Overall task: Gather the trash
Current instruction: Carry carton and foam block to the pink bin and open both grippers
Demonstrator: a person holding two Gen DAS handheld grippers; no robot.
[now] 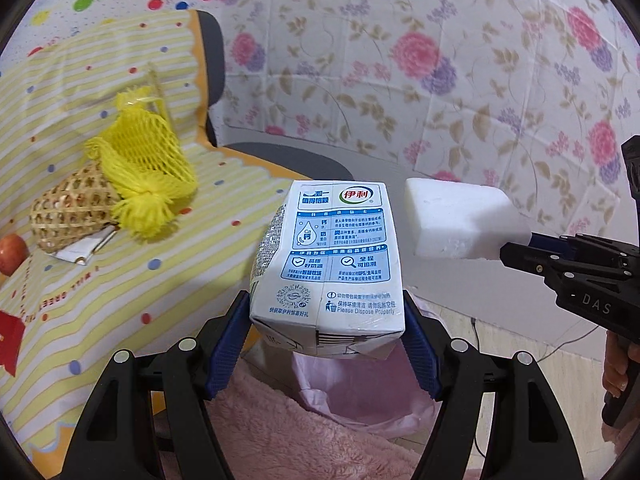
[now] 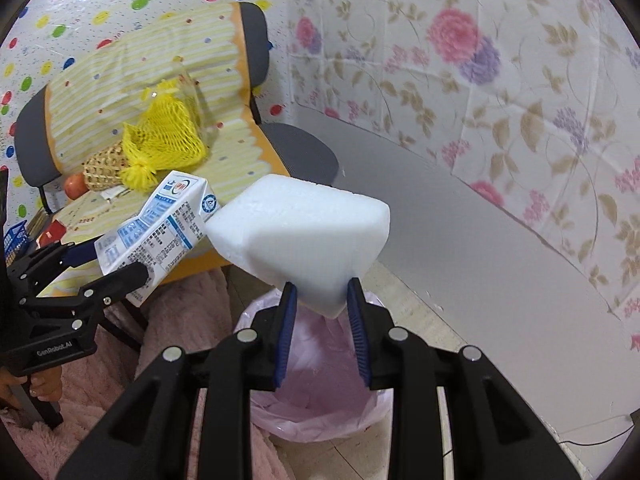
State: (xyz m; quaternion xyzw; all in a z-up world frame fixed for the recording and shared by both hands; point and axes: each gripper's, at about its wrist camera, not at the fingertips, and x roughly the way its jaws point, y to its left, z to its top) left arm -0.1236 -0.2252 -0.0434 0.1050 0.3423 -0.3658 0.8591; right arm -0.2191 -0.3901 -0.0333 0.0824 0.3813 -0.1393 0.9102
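Hanging below both sets of jaws, the pink-lined trash bin [image 2: 320, 408] is the largest target here, and the step in hand looks like dropping two pieces of trash into it. Beyond the jaws and off to their left, the chair [image 1: 280, 160] draped in a striped yellow cloth carries a yellow foam net [image 1: 148, 164], a woven basket [image 1: 72, 208] and an apple [image 1: 12, 254], all well apart from the bin. The left gripper [image 1: 326, 340] holds the milk carton [image 1: 332, 256] clamped between its blue pads, jaws narrowed onto the carton's lower end; the carton juts forward from the jaws, above the bin's near rim. The right gripper [image 2: 322, 320] pinches the white foam block [image 2: 304, 232] by one tapered corner, jaws narrow, with the block almost straight above the bin mouth. To do this well, I would judge that each piece should sit squarely over the opening before the jaws spread; the carton seems to need carrying a little farther over the liner, and the foam, being light and held by a corner, may tumble sideways when freed. On the carton, the red-and-green 伊利 logo reads clearly, with "Please Dispose Properly" near its base; the grippers bear "DAS" and "GenRobot.AI".
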